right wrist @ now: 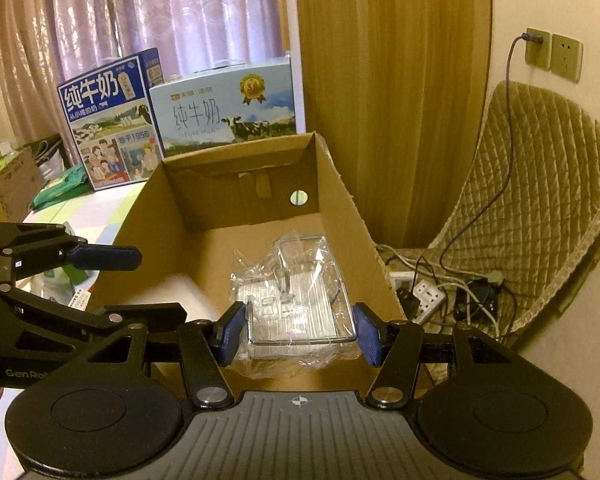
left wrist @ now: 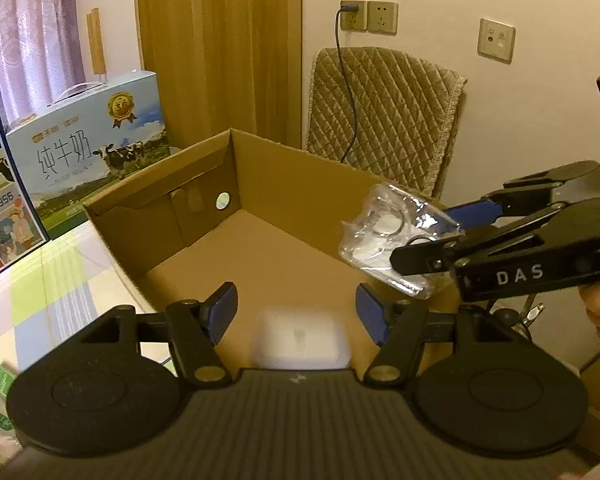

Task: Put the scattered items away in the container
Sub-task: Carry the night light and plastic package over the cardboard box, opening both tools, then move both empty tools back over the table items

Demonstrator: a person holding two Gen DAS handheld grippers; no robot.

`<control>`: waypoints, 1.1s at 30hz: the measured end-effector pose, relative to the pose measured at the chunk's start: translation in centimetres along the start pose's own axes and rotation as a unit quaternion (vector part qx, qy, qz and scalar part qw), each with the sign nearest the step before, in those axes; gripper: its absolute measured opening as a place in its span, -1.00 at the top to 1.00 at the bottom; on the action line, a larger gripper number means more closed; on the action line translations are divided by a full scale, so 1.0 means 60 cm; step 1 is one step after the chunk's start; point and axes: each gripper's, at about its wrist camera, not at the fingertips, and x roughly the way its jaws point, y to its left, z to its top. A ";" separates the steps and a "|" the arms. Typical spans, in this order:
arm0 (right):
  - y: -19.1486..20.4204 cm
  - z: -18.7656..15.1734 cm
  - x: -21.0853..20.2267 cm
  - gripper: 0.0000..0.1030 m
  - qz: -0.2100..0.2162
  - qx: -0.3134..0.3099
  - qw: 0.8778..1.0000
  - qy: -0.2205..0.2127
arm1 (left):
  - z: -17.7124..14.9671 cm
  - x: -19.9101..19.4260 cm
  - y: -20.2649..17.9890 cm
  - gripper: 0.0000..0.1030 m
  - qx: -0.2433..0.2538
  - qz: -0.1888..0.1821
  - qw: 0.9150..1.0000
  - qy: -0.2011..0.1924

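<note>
An open cardboard box (left wrist: 156,184) stands on the table. My left gripper (left wrist: 296,312) hovers open over its near end, nothing between its fingers. Under it a white flat item (left wrist: 300,338) lies blurred on the box floor. My right gripper (left wrist: 440,236) comes in from the right, shut on a clear plastic case (left wrist: 392,236) wrapped in film, held above the box's right wall. In the right wrist view the clear plastic case (right wrist: 300,292) sits between the blue pads of my right gripper (right wrist: 300,332), over the box (right wrist: 348,216) interior. My left gripper (right wrist: 132,284) is at the left, the white item (right wrist: 172,296) beside it.
Two milk cartons (right wrist: 224,112) (right wrist: 108,120) stand behind the box. A chair with a quilted cover (left wrist: 384,120) is at the right, with a power strip and tangled cables (right wrist: 432,292) on its seat. The checked tablecloth (left wrist: 52,280) holds green packets (right wrist: 60,192) at the left.
</note>
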 end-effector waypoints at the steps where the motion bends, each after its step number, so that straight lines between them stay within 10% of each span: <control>1: 0.001 0.000 0.000 -0.06 0.000 0.000 1.000 0.000 | 0.000 -0.002 0.002 -0.18 0.000 0.003 1.000 -0.002; 33: 0.051 0.012 -0.059 -0.57 0.030 0.025 0.998 -0.044 | -0.056 -0.169 0.124 -0.27 -0.080 0.091 0.992 -0.047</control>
